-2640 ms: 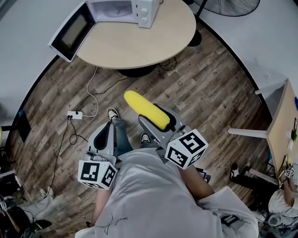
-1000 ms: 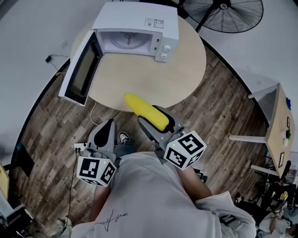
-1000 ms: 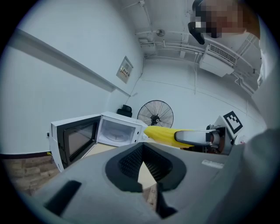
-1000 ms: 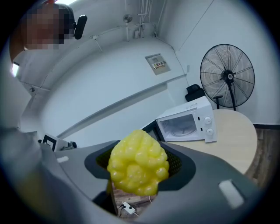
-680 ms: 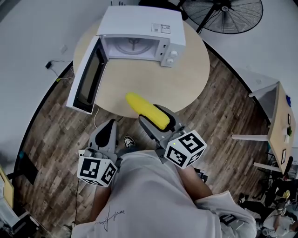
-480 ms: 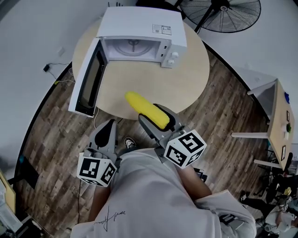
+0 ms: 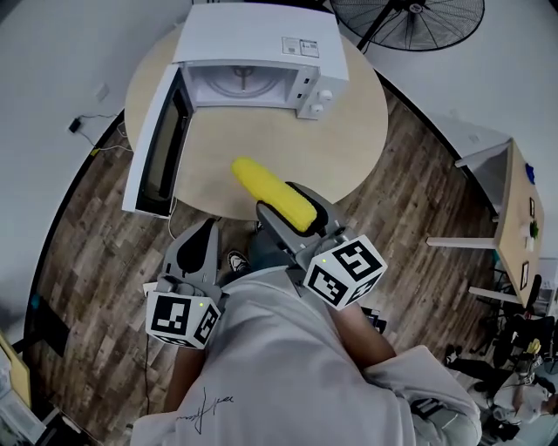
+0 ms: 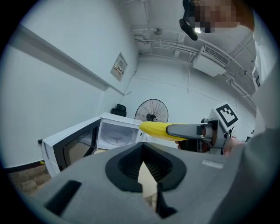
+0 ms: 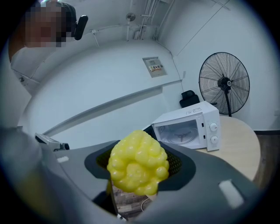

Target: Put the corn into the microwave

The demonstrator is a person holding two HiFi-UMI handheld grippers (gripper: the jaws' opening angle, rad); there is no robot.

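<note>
head view: the corn cob (image 7: 271, 193), bright yellow with knobbly kernels, is clamped lengthwise in the right gripper (image 7: 281, 202) over the near edge of the round table (image 7: 349, 139), its tip aimed at 11 o'clock. bare pale tabletop separates it from the white microwave (image 7: 257, 39) at 12, whose door (image 7: 157, 144) swings wide toward 9. the left gripper (image 7: 207, 228), at 8 o'clock, is closed and empty. a fan (image 7: 410, 17) stands at 1; the floor (image 7: 418, 200) is wood plank.

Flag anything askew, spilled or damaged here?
Nothing stands out. The microwave sits upright on the table, its door swung open and cavity empty; the corn looks intact in the right gripper.
</note>
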